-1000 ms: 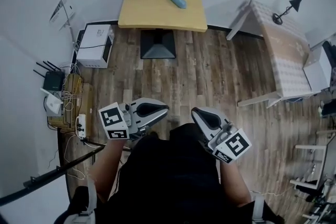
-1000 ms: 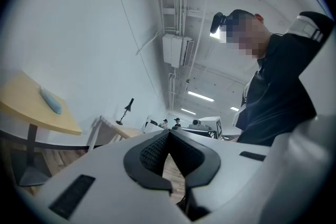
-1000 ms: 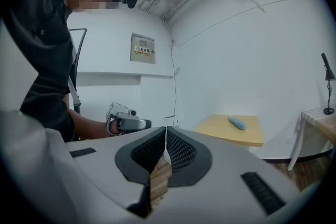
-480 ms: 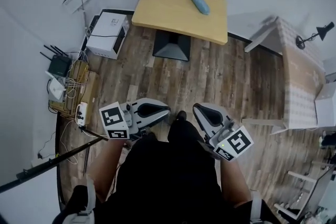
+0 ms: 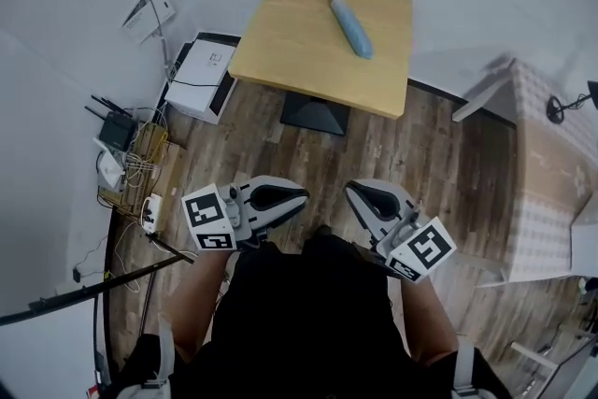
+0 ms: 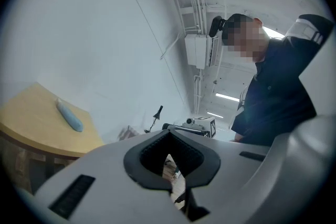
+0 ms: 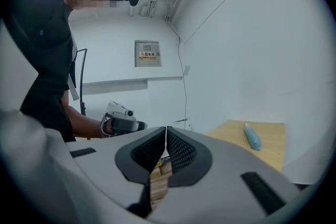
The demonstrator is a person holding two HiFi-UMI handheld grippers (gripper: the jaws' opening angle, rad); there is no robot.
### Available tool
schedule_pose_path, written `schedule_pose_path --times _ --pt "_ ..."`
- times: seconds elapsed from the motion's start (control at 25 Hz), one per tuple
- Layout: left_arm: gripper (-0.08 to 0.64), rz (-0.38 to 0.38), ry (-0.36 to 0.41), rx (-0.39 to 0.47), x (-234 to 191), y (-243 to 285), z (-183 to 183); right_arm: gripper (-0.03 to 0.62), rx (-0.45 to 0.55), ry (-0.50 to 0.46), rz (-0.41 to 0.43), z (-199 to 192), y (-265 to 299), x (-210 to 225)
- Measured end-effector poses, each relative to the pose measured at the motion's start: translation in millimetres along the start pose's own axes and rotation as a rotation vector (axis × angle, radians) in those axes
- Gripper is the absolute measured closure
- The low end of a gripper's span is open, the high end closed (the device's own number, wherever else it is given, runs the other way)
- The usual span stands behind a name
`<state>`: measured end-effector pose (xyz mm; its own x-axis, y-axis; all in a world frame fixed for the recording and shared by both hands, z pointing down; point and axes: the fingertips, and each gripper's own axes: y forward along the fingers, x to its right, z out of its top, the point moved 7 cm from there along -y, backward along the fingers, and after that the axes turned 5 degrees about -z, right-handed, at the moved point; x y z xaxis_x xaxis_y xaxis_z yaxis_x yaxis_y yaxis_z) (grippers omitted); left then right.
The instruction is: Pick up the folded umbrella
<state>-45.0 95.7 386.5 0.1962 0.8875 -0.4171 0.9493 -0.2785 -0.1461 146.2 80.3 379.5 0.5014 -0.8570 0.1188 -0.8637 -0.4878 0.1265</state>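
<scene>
Folded umbrella [image 5: 349, 21], pale blue, lies slantwise on the far right part of a table top, well apart from both grippers.

A wood-plank floor [image 5: 439, 154] fills the middle of the head view, with a white wall beyond it. The square wooden table [image 5: 290, 42] stands against that far wall on a dark base. The person's dark-clothed torso [image 5: 313, 322] takes up the near edge. At the right stands a second table [image 5: 547, 182] under a pale cloth. On the floor left of the wooden table sits a white box-shaped device [image 5: 207, 75], and nearer along the left wall a wooden crate [image 5: 149, 159] with tangled cables and a black router [image 5: 117, 132].

The left gripper [image 5: 304, 194] is held just ahead of the torso, its jaws clenched tip to tip with nothing between them. The right gripper [image 5: 350, 190] sits beside it, jaws likewise pressed together and empty. Both point toward the far table.
</scene>
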Motion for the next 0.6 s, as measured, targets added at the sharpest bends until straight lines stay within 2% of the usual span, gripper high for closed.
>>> schedule_pose_path --times 0.28,0.6 --pt "0.549 0.051 0.006 -0.001 -31 36 13 0.572 -0.006 0.022 0.047 1 6 62" --pt "0.550 0.074 -0.030 0.013 -91 24 27 0.572 -0.052 0.044 0.063 -3 55 100"
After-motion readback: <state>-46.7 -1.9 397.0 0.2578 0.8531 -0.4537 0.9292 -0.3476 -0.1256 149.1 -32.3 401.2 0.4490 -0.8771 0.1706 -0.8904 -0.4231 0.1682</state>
